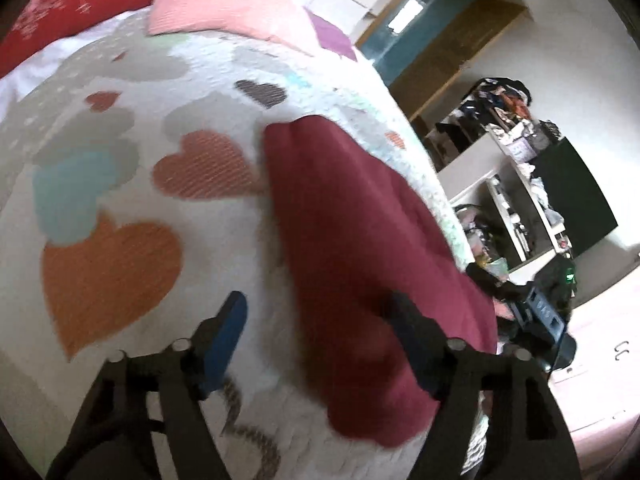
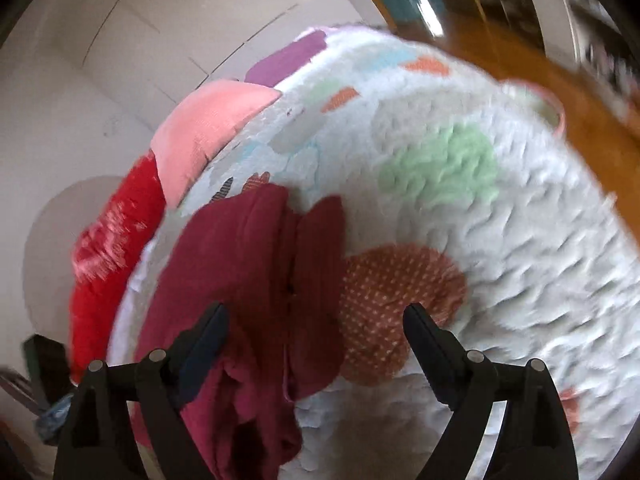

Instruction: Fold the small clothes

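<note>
Both jaws wide open, nothing held: left gripper (image 1: 316,336) and right gripper (image 2: 316,332) over soft, limp maroon knit garment (image 2: 256,264) on heart-print quilt (image 2: 480,240); pinch a hem corner.

I see a bed (image 1: 120,208) covered by a white quilt (image 2: 520,240) printed with coloured hearts. A dark red garment (image 1: 360,240) lies on the quilt near the bed's side edge, partly folded over itself. At the bed's head end, a pink pillow (image 1: 224,4) and a red pillow (image 1: 72,4) rest side by side.
</note>
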Available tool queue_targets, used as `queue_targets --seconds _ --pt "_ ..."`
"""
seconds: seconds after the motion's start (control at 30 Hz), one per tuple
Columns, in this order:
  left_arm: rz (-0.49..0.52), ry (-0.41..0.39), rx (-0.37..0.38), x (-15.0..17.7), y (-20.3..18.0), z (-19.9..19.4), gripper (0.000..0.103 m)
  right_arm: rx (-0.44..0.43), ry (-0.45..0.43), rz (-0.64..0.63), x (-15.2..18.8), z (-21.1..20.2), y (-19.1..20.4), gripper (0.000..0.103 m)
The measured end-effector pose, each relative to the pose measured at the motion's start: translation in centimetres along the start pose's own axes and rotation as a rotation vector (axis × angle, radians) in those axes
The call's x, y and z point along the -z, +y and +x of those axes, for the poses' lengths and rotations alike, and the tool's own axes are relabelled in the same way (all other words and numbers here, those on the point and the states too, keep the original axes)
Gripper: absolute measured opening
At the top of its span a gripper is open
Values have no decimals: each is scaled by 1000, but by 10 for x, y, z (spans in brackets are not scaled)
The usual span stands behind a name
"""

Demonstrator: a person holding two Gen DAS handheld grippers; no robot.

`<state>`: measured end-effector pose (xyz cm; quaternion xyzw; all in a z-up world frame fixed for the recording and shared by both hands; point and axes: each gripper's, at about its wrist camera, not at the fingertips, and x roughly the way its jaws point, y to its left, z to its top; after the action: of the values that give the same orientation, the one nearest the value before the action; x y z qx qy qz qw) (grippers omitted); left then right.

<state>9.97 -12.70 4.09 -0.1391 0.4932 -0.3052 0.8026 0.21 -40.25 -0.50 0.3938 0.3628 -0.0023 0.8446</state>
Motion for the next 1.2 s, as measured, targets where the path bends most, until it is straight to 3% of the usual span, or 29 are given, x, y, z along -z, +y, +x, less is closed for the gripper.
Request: queue_targets --seconds 0.1,0.17,0.23,0.3,0.4,0.53,0.6,0.67,0.73,0.8,0.93,1.0,1.07,1.13,1.2 --pt "-30 115 122 -8 -3 33 83 -81 41 47 -3 28 1 93" --pt "-83 185 136 -1 -2 55 82 -62 52 5 -3 41 12 92" --pt "-102 173 159 3 0 56 72 -53 95 -41 -2 50 28 62" --pt "-102 152 159 1 -2 44 64 -81 91 -36 -2 47 35 50" --pt "-46 83 107 -11 -11 15 64 -165 84 -58 -4 36 54 47" --pt "-5 29 6 -28 -10 -8 70 -179 60 -138 -2 43 84 48" --pt "-16 36 -92 -26 0 -2 71 -102 65 -128 1 63 85 61" --pt "-1 31 -178 -18 10 2 71 40 71 -154 7 78 83 65" --pt "-9 11 -135 -9 16 -4 71 19 61 -153 13 73 81 69" --pt "-17 -11 -128 2 18 -13 71 36 -4 -172 16 47 89 69" --pt "-1 -56 -160 29 25 -32 71 15 -109 -337 23 -6 131 55" --pt "-24 -74 -160 45 30 -40 71 -62 -91 -386 33 -19 151 46" --pt "-36 -100 -170 61 31 -53 71 -131 -27 -416 46 -14 162 45" --pt "-6 -145 -223 77 25 -68 71 -95 17 -449 59 4 163 45" --pt "34 -193 -268 87 15 -83 71 25 88 -481 68 40 152 46"
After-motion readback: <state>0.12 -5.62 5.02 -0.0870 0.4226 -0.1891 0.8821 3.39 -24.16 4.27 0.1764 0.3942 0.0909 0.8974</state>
